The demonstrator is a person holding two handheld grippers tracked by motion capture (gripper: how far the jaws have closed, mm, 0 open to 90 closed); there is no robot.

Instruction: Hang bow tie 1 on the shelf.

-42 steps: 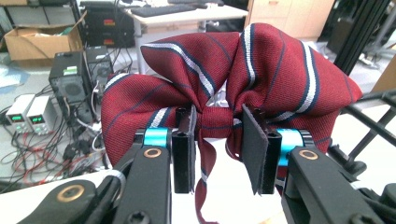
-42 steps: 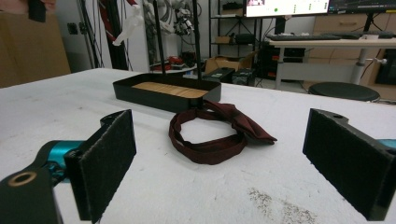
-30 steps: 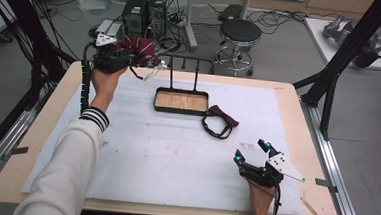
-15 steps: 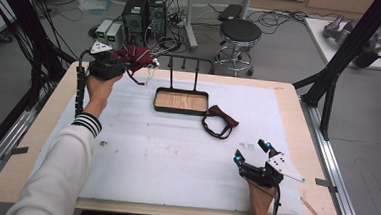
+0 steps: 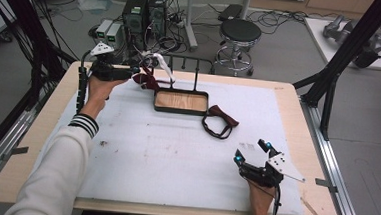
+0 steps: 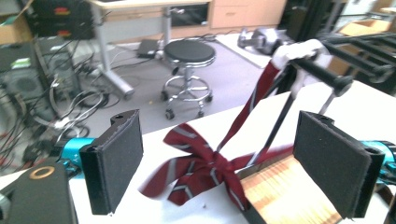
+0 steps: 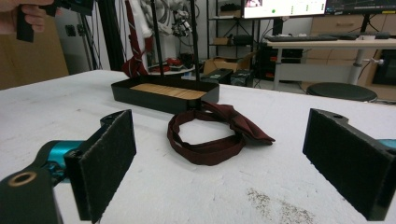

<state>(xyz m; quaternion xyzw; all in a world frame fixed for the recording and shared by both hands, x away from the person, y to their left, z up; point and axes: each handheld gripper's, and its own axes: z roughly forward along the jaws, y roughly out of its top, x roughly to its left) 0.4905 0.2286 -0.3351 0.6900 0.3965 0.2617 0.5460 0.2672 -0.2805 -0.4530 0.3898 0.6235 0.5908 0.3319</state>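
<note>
At the upper left of the high view, your left gripper (image 5: 130, 73) is raised near the striped red bow tie (image 5: 147, 81). Its own view shows the jaws standing wide with nothing between them. That striped tie hangs by its band from the rack (image 6: 327, 77), its bow resting at the corner of the black tray (image 5: 181, 109). So I judge one tie is already hung.

Right of centre, the plain dark red bow tie (image 5: 221, 122) lies on the white pad (image 5: 140, 154), just beside the tray. This one looks left to do.

At the lower right, your right gripper (image 5: 253, 154) rests on the pad, jaws wide and empty, pointed at that tie but well apart from it.
</note>
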